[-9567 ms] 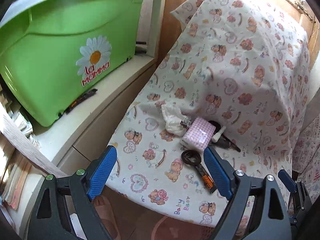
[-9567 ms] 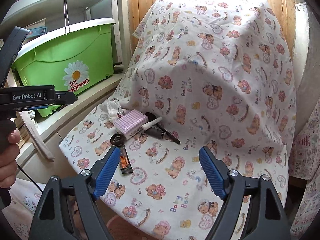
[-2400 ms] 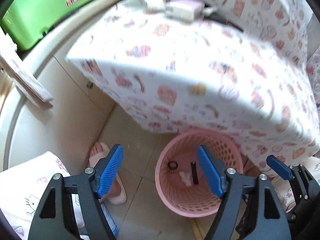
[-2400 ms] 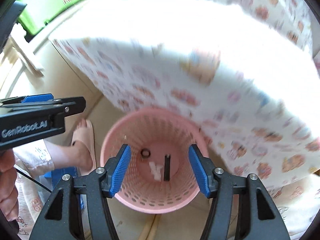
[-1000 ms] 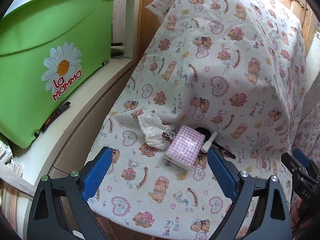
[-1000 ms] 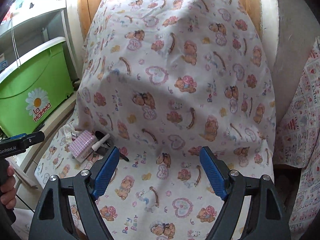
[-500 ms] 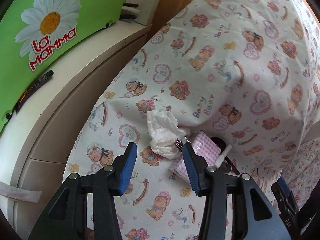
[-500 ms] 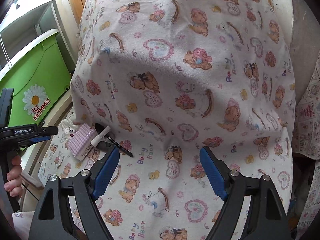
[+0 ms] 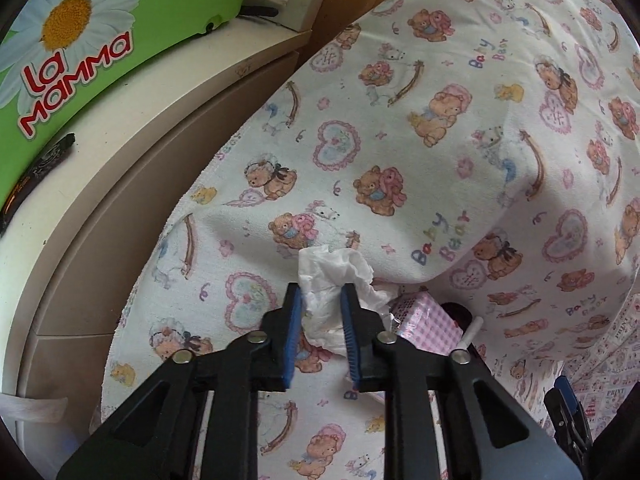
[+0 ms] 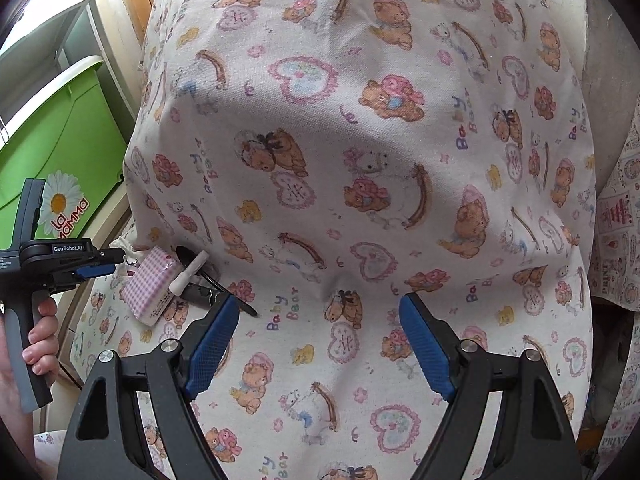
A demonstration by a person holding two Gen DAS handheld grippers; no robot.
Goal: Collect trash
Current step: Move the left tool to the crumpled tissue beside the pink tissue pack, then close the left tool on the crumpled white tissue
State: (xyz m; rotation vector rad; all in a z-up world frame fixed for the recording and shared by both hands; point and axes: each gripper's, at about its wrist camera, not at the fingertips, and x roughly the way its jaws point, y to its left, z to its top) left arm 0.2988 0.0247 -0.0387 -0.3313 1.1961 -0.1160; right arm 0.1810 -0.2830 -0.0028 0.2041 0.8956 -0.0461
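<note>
A crumpled white tissue (image 9: 334, 280) lies on the seat of a chair draped in a teddy-bear print cloth (image 9: 420, 152). My left gripper (image 9: 320, 300) is closed on the tissue, its blue pads pressing both sides; from the right wrist view it (image 10: 102, 264) sits at the seat's left edge, with a bit of tissue (image 10: 122, 245) showing. Beside the tissue lie a pink checked packet (image 9: 426, 326), a white tube (image 10: 188, 272) and a black spoon-like tool (image 10: 208, 276). My right gripper (image 10: 320, 340) is open and empty above the seat's front.
A green "La Mamma" bin (image 9: 60, 40) stands on a cream counter (image 9: 120, 128) to the chair's left. A black flat object (image 9: 36, 176) lies on the counter under the bin. More printed fabric (image 10: 616, 240) hangs at the right.
My left gripper has moved down onto the tissue and closed on it. The right gripper has moved closer to the seat and stayed open.
</note>
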